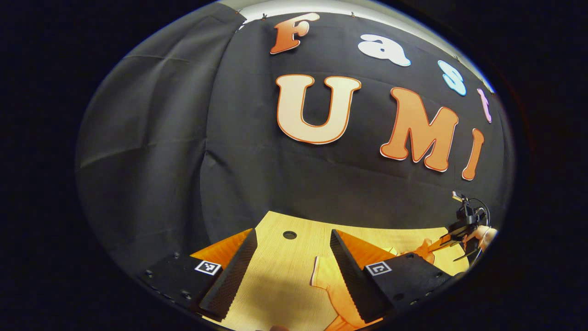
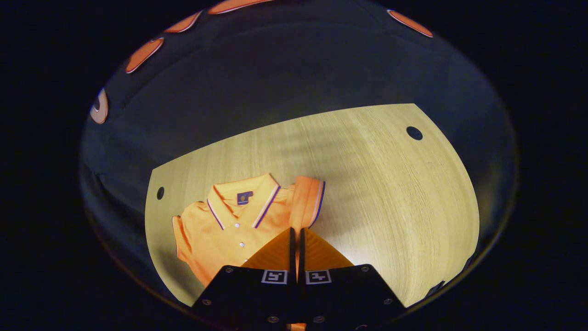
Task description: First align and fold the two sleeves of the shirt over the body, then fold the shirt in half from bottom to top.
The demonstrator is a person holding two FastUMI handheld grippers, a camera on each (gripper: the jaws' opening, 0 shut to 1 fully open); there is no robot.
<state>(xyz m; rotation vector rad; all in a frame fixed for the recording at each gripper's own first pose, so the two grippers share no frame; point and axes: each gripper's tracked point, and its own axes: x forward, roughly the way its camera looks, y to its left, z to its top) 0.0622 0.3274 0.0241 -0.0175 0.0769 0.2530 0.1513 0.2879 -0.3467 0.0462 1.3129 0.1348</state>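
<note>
The orange polo shirt (image 2: pixel 220 230) lies collar-up on the wooden table (image 2: pixel 390 207). The right gripper (image 2: pixel 296 243) has its fingers pressed together on the sleeve (image 2: pixel 307 202), lifted and turned in toward the collar. The left gripper (image 1: pixel 294 271) hovers with its fingers wide apart, holding nothing, beside the other sleeve's cuff (image 1: pixel 321 276). My worry is that the pinch looks thin: the sleeve could slip free, or a pull could drag the whole shirt askew since nothing pins the body. Folded unevenly, the sleeves will not align.
</note>
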